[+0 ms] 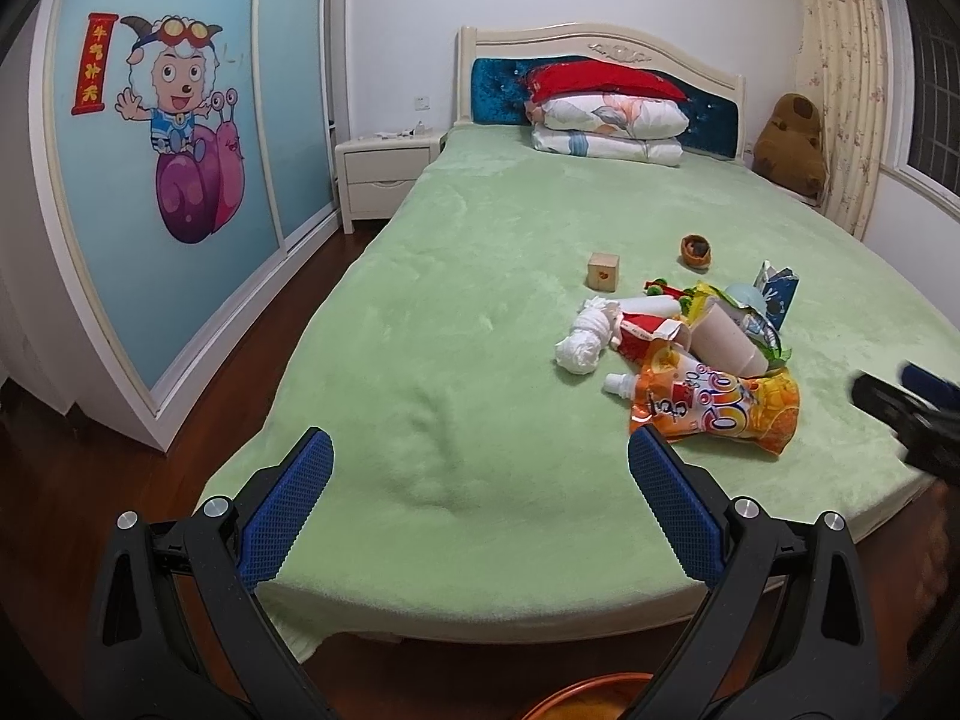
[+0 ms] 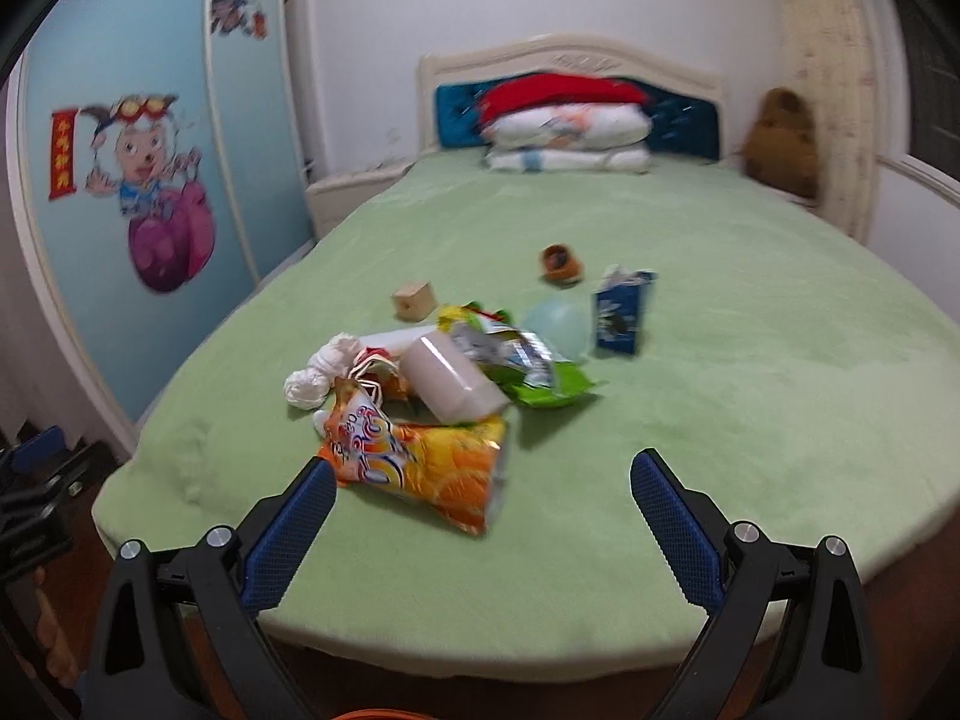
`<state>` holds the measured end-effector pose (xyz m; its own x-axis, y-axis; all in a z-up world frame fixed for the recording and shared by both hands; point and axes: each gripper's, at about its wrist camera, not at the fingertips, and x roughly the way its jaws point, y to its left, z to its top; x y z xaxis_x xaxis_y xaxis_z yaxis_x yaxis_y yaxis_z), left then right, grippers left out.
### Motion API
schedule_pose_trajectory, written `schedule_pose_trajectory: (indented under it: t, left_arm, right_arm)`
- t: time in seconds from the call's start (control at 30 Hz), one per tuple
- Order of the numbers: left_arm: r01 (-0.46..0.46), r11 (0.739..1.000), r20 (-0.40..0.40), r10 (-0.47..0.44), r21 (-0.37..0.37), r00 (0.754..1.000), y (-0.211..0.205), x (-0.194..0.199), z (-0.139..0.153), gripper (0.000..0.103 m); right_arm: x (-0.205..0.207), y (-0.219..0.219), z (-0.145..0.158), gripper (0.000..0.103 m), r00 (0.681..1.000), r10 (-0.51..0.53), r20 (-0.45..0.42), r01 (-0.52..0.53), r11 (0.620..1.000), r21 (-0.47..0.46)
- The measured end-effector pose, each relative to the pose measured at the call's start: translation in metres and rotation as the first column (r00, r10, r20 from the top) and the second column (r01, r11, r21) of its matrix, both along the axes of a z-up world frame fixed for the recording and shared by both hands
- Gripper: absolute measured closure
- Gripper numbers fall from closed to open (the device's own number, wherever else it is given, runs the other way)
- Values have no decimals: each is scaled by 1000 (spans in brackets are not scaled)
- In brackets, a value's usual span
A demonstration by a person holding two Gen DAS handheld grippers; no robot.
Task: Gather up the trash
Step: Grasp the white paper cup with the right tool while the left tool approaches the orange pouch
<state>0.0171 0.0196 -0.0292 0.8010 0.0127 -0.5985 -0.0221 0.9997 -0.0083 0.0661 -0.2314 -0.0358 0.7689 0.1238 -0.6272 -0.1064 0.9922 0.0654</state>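
Note:
A pile of trash lies on the green bed [image 1: 456, 312]: an orange juice pouch [image 1: 717, 405] [image 2: 414, 459], a paper cup [image 1: 726, 342] [image 2: 450, 378], a white crumpled tissue [image 1: 585, 339] [image 2: 315, 375], a green wrapper [image 2: 540, 387] and a blue carton [image 1: 780, 291] [image 2: 624, 315]. My left gripper [image 1: 480, 450] is open and empty, left of the pile. My right gripper [image 2: 483, 474] is open and empty, just in front of the pouch; it also shows at the left wrist view's right edge [image 1: 912, 414].
A wooden block [image 1: 603, 271] [image 2: 413, 300] and a small orange toy [image 1: 696, 251] [image 2: 561, 264] lie behind the pile. An orange bin rim [image 1: 582, 699] shows below the bed's foot. Pillows [image 1: 606, 120], a nightstand [image 1: 384, 174], a wardrobe [image 1: 168, 168] and a brown plush [image 1: 789, 141] surround the bed.

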Motion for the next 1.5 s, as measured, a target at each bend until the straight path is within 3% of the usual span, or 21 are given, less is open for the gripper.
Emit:
schedule_pose_trajectory:
  t: [0.1,0.3,0.47,0.57,0.6,0.67,0.83,1.1,1.27,1.4,1.5]
  left_arm:
    - [-11,1000,-9,11,0,1000,6,0,-2,7]
    - [-39,999,-15,39,-3,999,22,0,-3,7]
    - [-60,998,-22,59,-6,998,32,1,-5,7]
    - [-66,998,-32,66,-15,997,38,2,-8,7]
    - [-67,998,-36,66,-16,997,39,2,-9,7]
    - [-68,998,-41,67,-14,997,39,2,-10,7]
    - [-67,998,-52,66,-22,996,41,4,-14,7]
    - [6,995,-108,-17,-103,994,22,14,-24,7]
    - [95,958,-194,-151,-272,969,-8,28,-39,7]
    - [88,876,-282,-246,-475,927,-36,50,-47,7]
    - [36,825,-325,-263,-564,908,-60,68,-48,7]
  right_arm:
    - [38,14,-6,11,996,70,-64,-71,997,-20]
    - [103,36,-20,20,978,107,-182,-116,993,-38]
    - [140,52,-41,26,959,87,-270,-136,976,-169]
    - [159,59,-60,37,943,59,-326,-150,954,-260]
    - [164,61,-66,51,937,54,-345,-157,948,-278]
    - [168,60,-71,53,928,49,-369,-155,953,-262]
    - [154,55,-57,54,939,82,-335,-163,962,-220]
    - [107,24,0,54,977,88,-195,-118,981,-152]
    - [61,-2,33,54,989,103,-105,-113,989,-95]
    - [23,-23,46,54,993,103,-54,-105,993,-48]
    - [-1,-37,51,54,994,103,-23,-104,994,-17]
